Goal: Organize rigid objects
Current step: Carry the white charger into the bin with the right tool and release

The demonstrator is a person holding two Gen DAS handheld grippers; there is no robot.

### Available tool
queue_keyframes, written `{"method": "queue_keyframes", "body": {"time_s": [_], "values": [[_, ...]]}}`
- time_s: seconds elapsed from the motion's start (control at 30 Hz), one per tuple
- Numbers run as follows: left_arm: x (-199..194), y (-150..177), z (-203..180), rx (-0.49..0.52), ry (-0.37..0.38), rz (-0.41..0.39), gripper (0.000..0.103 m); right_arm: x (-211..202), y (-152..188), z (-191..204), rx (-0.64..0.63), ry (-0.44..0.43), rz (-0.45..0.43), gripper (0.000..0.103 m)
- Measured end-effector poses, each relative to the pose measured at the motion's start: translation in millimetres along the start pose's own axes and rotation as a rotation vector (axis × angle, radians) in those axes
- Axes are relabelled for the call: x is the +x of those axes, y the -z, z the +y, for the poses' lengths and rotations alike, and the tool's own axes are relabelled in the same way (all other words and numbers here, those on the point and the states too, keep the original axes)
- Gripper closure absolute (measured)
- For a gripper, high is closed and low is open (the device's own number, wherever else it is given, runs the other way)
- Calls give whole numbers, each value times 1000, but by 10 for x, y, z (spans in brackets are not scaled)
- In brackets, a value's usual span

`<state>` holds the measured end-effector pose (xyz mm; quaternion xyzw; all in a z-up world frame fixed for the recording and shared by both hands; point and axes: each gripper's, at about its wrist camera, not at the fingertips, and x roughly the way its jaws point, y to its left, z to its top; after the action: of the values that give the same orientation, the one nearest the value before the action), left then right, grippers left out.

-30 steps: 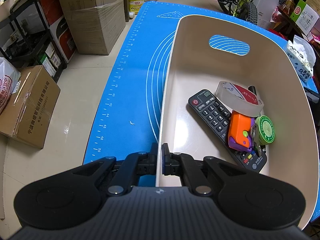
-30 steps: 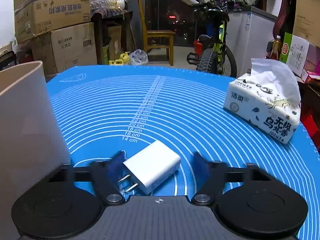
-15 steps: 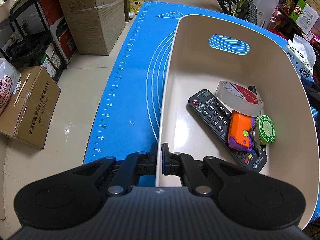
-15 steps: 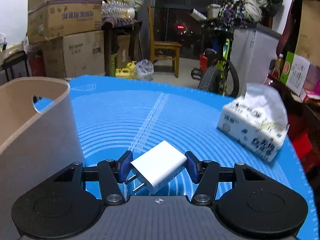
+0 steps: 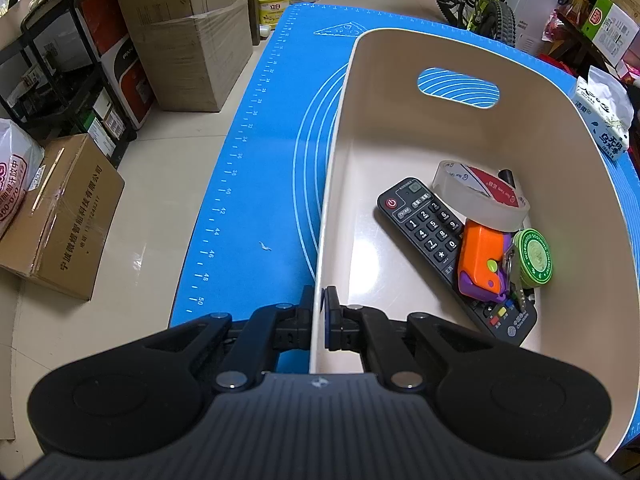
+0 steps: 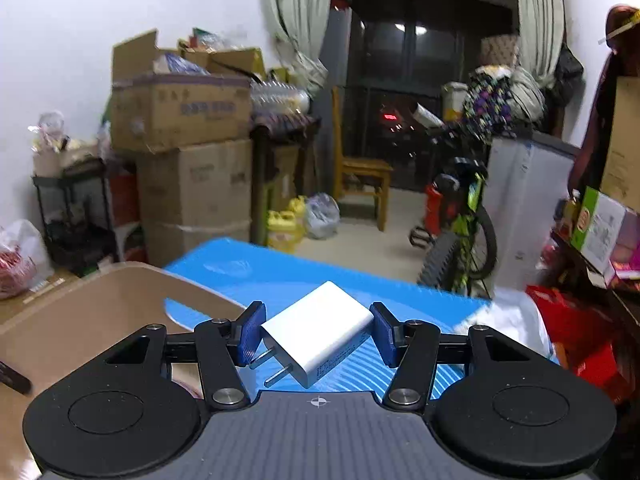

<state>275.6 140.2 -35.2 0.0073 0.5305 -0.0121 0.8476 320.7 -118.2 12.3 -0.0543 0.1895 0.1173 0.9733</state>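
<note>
A beige plastic bin stands on the blue mat. Inside lie a black remote, a tape roll, an orange and purple toy and a green round tin. My left gripper is shut on the bin's near wall. My right gripper is shut on a white plug charger, its prongs pointing back towards the camera, held in the air above the mat, with the bin at lower left.
A tissue pack lies on the mat right of the bin and shows blurred in the right wrist view. Cardboard boxes, a black shelf rack and a bicycle stand on the floor around the table.
My right gripper closed on the charger and lifted it off the mat, rising and moving left towards the bin. My left gripper has kept its hold on the bin wall.
</note>
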Motion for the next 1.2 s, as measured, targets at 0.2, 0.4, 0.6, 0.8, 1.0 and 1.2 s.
{"method": "queue_keyframes", "body": {"time_s": [0.2,0.4,0.6,0.8,1.0,1.2], "values": [[1,0,-1,0,0,0,97,-129,-218,236,-4,-59,-30,42],[-1,0,-2,1,-1,0,97,-48,-281,535,-19,-124,43,42],[-3,-2,0,2,-2,0,97,189,-158,940,-91,-187,208,42],[-3,-3,1,4,-4,0,97,393,112,1230,-164,-207,354,42],[-18,-12,8,5,-11,-2,97,474,268,1343,-183,-201,441,42],[-23,-9,-18,10,-24,-4,96,362,228,1306,-151,-200,394,30]]}}
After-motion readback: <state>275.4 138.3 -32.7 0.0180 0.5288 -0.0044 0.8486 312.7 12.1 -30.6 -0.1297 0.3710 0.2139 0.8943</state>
